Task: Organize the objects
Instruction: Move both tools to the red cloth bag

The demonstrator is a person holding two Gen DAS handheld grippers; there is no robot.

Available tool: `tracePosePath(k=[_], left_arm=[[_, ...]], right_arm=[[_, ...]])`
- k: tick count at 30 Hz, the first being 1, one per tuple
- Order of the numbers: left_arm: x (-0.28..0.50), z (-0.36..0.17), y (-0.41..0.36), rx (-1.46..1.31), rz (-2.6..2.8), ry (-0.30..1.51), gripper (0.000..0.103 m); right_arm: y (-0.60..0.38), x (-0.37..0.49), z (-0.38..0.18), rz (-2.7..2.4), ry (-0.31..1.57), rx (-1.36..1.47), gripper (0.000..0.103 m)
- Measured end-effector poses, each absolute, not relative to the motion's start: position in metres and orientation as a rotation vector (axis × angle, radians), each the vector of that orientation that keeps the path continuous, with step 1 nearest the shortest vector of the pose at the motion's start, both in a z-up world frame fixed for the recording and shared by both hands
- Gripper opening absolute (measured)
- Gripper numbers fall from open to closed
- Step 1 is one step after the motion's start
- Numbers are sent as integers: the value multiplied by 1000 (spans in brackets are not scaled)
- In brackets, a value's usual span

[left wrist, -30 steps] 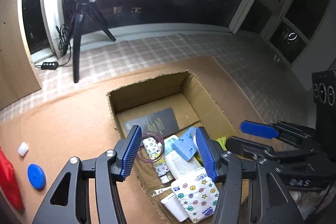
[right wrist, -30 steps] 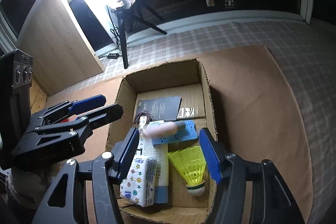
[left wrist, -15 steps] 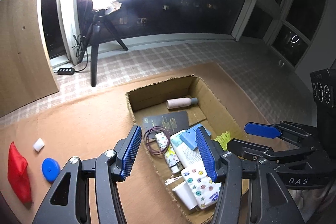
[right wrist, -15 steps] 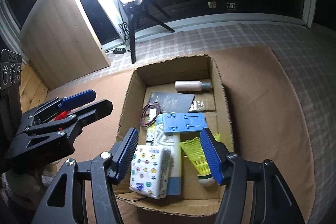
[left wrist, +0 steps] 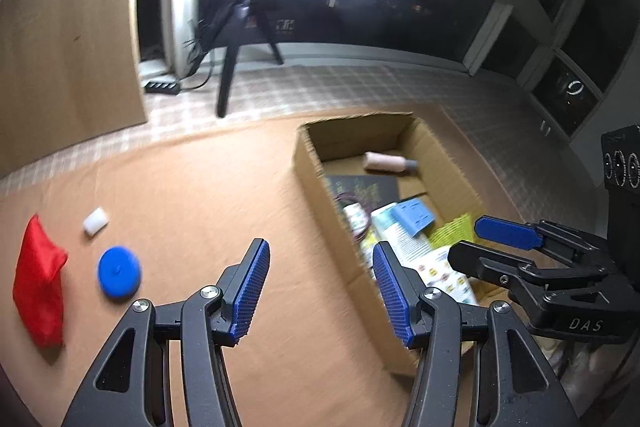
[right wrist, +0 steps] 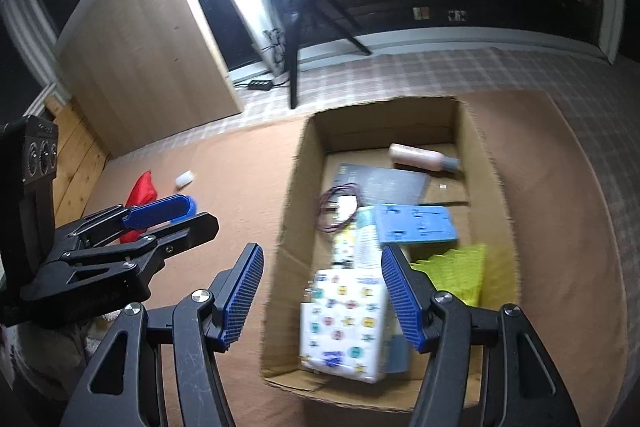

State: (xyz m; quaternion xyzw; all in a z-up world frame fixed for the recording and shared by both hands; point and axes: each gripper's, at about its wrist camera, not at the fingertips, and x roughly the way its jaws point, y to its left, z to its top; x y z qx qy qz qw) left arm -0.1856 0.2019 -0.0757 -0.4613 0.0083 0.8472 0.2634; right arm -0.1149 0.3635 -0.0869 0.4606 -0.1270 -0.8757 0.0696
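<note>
Cardboard box mostly packed, both tongs open and empty, so next grab's probably the blue disc lower left.

White letters "DAS" on the black body of the right gripper seen from the left wrist view, print on the dark card and patterned tissue pack in the cardboard box too blurred to read

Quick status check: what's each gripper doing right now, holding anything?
Left gripper: open, holding nothing, over the mat beside the box.
Right gripper: open, holding nothing, over the box's near left wall.
</note>
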Motion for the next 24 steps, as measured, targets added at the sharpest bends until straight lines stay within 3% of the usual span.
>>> tracePosePath(k=[11,24], left_arm=[[-193,-81,96,-1314,2407,-92,58],[-223,-86,-69,-1400,2479,-203,64]], right_arm=[[290,-128,-91,-2545,-342,1351,58],[189,-161,-105,-2445,-444,1383,58]])
